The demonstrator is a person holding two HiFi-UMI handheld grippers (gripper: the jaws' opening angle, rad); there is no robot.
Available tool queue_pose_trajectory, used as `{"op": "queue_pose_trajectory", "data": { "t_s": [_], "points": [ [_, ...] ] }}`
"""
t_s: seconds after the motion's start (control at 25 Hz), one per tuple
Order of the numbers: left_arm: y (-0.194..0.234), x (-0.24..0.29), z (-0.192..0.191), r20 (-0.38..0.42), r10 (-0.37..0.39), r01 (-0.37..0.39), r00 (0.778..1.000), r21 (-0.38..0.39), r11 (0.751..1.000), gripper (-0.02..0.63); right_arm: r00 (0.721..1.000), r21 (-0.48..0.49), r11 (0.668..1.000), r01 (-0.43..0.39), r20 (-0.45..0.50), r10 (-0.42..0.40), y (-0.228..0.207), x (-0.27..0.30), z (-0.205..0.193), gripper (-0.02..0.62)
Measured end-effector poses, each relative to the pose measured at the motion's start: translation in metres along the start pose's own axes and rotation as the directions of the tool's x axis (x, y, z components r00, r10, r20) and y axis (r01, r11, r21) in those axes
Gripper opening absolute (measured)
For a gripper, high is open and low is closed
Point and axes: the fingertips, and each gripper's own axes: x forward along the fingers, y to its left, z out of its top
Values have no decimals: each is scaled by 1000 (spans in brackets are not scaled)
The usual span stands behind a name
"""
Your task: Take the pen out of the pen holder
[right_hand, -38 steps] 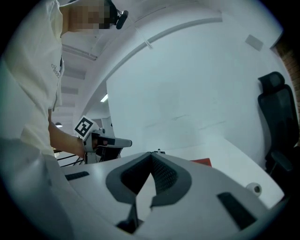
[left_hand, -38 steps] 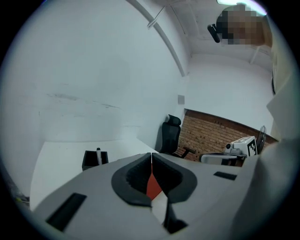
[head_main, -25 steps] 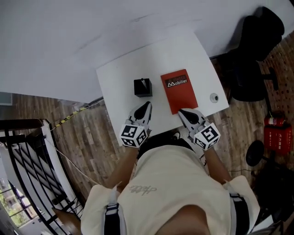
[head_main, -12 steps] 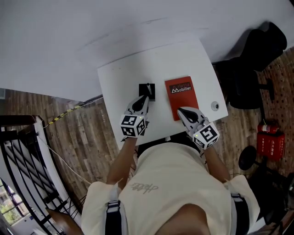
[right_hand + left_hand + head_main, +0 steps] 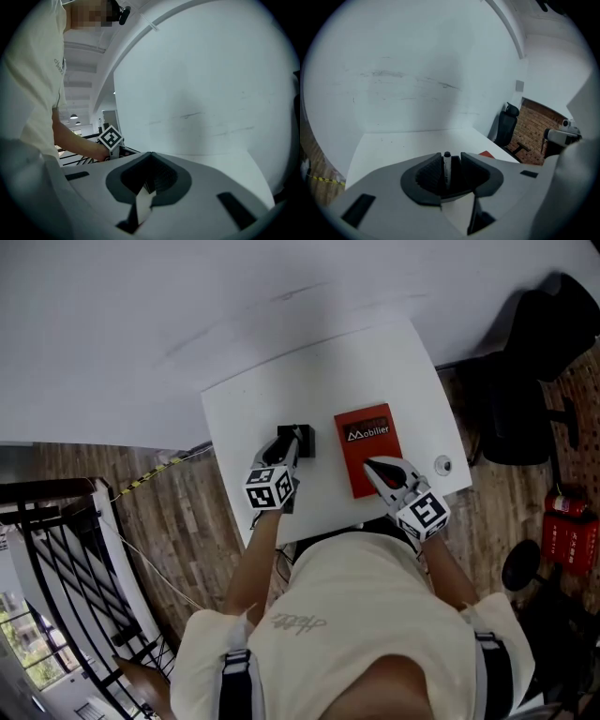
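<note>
A black pen holder (image 5: 302, 440) stands on the white table (image 5: 244, 409). My left gripper (image 5: 292, 440) reaches it from the near side. In the left gripper view, a dark pen (image 5: 447, 168) stands upright between the jaws of that gripper (image 5: 451, 158). The jaws have just been opening, and a thin gap shows on each side of the pen. The holder itself is hidden behind them. My right gripper (image 5: 369, 465) is shut and empty, its tips over the near edge of a red book (image 5: 366, 435). The meeting tips show again in the right gripper view (image 5: 149, 154).
A round cable grommet (image 5: 443, 465) sits near the table's right corner. A black office chair (image 5: 525, 362) and a red fire extinguisher (image 5: 570, 542) stand to the right on the wooden floor. A black stair railing (image 5: 56, 559) lies to the left. A white wall rises behind the table.
My left gripper has moved forward and down to the pen holder, its tips now at the pen. My right gripper has shifted forward over the red book's near edge.
</note>
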Motion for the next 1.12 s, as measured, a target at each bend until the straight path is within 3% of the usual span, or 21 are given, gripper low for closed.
{"op": "queue_pose_trajectory", "data": {
  "t_s": [0.24,0.48,0.72,0.88,1.12],
  "points": [
    [2,27,-14,-146,36,-33,989,20,999,138,999,11,1000,-28,-14,28,-20,-3,-7,6],
    [10,42,-25,-261,116,-104,959,57,993,138,998,19,998,-62,-9,63,-34,-2,-5,6],
    [14,54,-25,-279,159,-149,947,59,987,133,996,27,996,-83,-23,84,-49,0,-8,6],
    [19,55,-24,-284,201,-186,937,81,979,94,995,34,995,-90,-30,91,-58,2,-10,6],
    [15,54,-24,-250,211,-200,945,70,977,81,994,38,994,-102,-44,104,-67,3,-13,6]
  ]
}}
